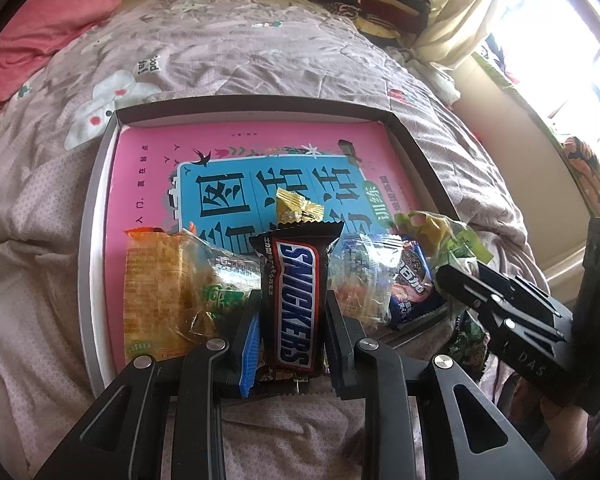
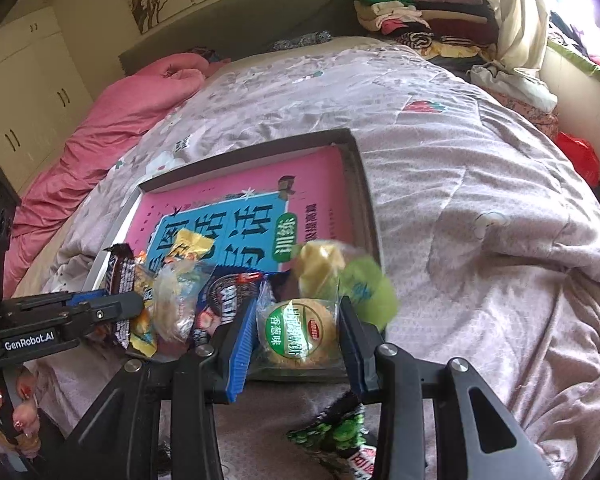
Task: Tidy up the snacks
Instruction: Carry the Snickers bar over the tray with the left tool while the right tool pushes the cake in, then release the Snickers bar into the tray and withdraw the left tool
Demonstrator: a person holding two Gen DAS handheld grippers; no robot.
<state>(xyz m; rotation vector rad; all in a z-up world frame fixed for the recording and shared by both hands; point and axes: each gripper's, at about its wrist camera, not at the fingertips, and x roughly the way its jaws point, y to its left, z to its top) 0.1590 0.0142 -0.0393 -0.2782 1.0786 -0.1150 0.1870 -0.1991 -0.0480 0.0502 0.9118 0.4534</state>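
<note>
Half the pink book (image 1: 140, 184) under snacks (image 1: 180, 280)

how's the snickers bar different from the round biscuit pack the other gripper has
The Snickers bar is long, narrow and opaque dark brown; the biscuit pack is round, in clear wrap with a green label. The left gripper clamps the bar, the right gripper the pack. Both sit at the tray's near edge.

Wrapped snacks bunched along near edge of shallow grey cardboard tray (image 1: 96, 184).
Upright brown Snickers bar (image 1: 294, 300), orange crinkly packet (image 1: 160, 292) beside; round green-labelled biscuit pack (image 2: 300, 330), blue cookie packet (image 1: 414, 280).
</note>
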